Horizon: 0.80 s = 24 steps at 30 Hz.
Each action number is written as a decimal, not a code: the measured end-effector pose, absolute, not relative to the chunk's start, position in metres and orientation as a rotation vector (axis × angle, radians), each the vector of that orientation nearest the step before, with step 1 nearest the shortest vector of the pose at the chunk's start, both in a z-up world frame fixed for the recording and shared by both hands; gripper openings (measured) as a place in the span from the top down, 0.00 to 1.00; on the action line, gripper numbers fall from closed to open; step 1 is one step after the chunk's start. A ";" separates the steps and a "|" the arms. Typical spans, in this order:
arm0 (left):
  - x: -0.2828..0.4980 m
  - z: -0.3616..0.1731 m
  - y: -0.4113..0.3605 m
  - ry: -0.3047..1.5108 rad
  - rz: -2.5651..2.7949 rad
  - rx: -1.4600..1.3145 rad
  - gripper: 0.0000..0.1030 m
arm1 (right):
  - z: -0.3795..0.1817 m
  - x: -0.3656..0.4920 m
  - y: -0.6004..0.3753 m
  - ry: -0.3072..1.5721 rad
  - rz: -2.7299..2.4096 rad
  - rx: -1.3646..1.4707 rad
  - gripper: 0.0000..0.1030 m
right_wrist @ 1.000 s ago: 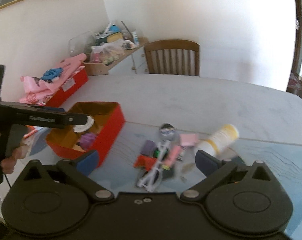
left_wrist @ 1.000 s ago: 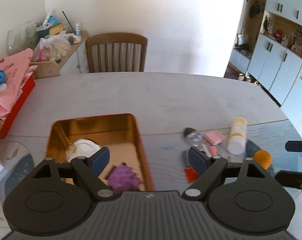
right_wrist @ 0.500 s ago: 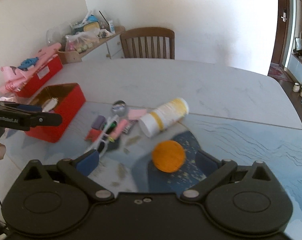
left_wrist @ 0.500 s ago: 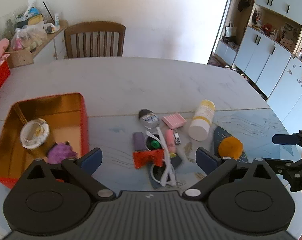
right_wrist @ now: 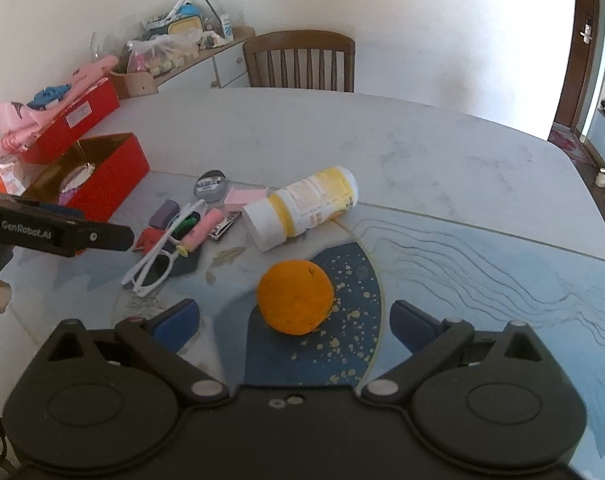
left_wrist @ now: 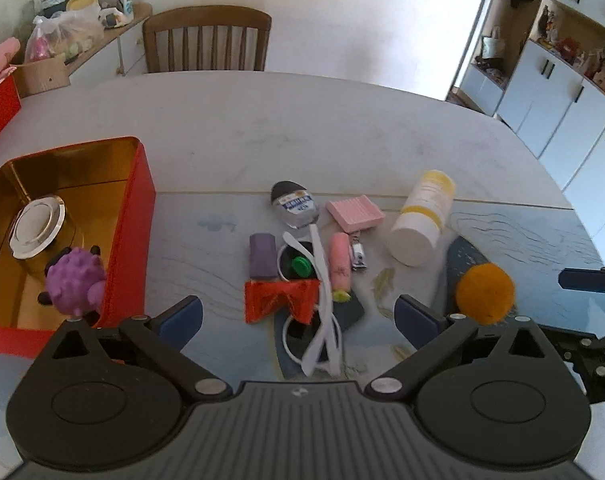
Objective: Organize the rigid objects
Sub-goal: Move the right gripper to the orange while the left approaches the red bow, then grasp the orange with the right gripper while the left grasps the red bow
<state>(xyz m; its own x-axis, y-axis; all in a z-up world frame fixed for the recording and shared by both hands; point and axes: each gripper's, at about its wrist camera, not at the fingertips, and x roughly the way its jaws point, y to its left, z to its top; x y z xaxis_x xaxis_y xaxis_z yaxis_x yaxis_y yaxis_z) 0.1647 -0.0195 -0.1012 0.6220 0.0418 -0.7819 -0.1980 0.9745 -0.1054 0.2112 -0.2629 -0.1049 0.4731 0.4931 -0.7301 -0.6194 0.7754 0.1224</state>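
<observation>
Table (left_wrist: 302, 120) holds a clutter pile; my left gripper (left_wrist: 298, 316) gapes wide over the sunglasses (left_wrist: 322, 320), my right gripper (right_wrist: 294, 320) wide around the orange (right_wrist: 295, 297), untouched.

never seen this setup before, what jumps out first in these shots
A bright orange ball sits on the blue patterned mat, just ahead of the right gripper, whose jaws are open. Left of it lies a clutter of small items around white-framed sunglasses, and an open red tin with gold lining stands further left.
</observation>
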 end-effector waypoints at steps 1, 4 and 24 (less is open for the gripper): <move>0.168 -0.106 -0.018 0.896 0.144 -0.191 0.00 | -0.107 0.214 -0.261 0.839 0.688 -0.173 0.02; 0.172 -0.114 -0.010 0.904 0.176 -0.217 0.00 | -0.112 0.220 -0.259 0.849 0.705 -0.174 0.03; 0.194 -0.134 -0.001 0.896 0.174 -0.147 0.17 | -0.134 0.243 -0.235 0.912 0.772 -0.208 0.29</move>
